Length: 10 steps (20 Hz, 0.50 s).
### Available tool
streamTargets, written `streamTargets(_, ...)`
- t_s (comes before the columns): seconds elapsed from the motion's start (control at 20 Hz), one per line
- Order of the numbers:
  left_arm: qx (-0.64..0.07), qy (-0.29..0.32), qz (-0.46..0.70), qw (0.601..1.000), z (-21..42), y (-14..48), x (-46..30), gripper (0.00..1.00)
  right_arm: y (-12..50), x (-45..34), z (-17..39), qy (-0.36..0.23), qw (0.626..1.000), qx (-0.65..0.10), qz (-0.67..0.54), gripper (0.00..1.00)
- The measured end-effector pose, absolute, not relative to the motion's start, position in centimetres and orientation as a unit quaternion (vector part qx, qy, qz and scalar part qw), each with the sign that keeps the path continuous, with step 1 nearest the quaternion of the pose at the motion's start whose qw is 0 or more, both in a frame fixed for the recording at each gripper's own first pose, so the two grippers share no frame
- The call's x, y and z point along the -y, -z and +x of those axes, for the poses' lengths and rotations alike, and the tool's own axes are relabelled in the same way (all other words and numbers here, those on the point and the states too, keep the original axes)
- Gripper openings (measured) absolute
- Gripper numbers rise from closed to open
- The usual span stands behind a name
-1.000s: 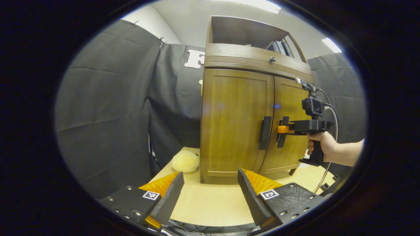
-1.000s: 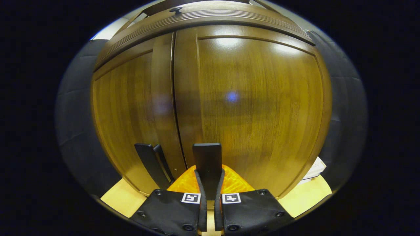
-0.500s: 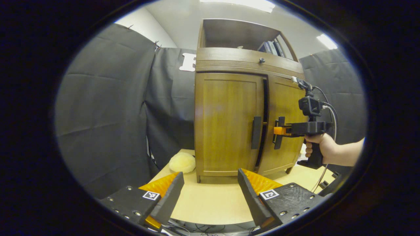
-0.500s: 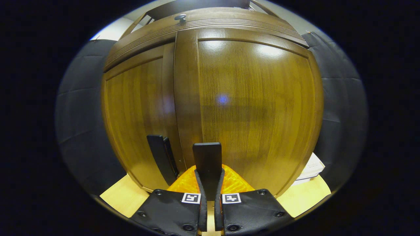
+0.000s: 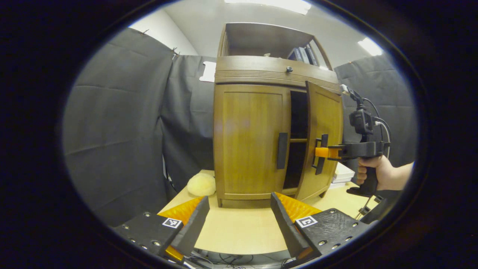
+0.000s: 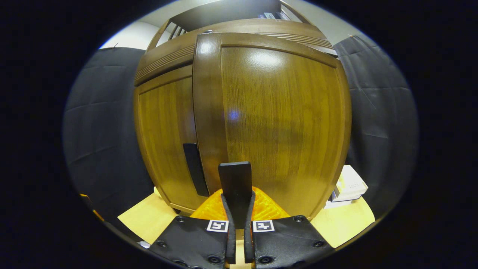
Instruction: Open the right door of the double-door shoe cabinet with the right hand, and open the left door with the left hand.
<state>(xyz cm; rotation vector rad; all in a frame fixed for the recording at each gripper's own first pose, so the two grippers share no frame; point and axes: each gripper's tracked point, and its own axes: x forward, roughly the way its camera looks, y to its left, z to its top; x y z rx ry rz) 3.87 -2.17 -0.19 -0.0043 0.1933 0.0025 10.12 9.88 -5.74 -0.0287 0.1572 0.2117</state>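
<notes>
Now right door (image 5: 323, 140) further ajar.

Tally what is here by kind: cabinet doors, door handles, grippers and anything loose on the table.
Cabinet doors: 2, the left door shut, the right door partly open
Door handles: 2, the left handle and the right handle
Grippers: 2, the left gripper and the right gripper
Plush ball: 1
White box stack: 1
Total: 8
</notes>
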Motion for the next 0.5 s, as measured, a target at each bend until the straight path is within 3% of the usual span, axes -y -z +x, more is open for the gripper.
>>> streamTargets(0.1, -0.098, 0.009, 0.001, 0.995, 4.8, 0.6, 2.0, 0.94, 5.2, -9.5, 9.6, -0.114, 0.990, -0.077, -0.014, 0.07)
streamTargets(0.25, -0.097, 0.018, 0.012, 0.995, 6.2, 0.7, 1.6, 0.94, 5.8, -8.2, 7.7, -0.108, 0.991, -0.075, -0.020, 0.13)
streamTargets(0.3, -0.097, 0.022, 0.011, 0.995, 6.8, 0.8, 1.6, 0.94, 5.7, -7.9, 7.1, -0.105, 0.991, -0.076, -0.020, 0.07)
streamTargets(0.35, -0.098, 0.026, 0.009, 0.995, 7.2, 0.9, 1.5, 0.94, 5.8, -7.3, 6.5, -0.102, 0.992, -0.076, -0.020, 0.13)
streamTargets(0.5, -0.100, 0.037, 0.006, 0.994, 8.9, 1.1, 0.6, 0.94, 5.6, -6.1, 5.1, -0.096, 0.992, -0.081, -0.022, 0.10)
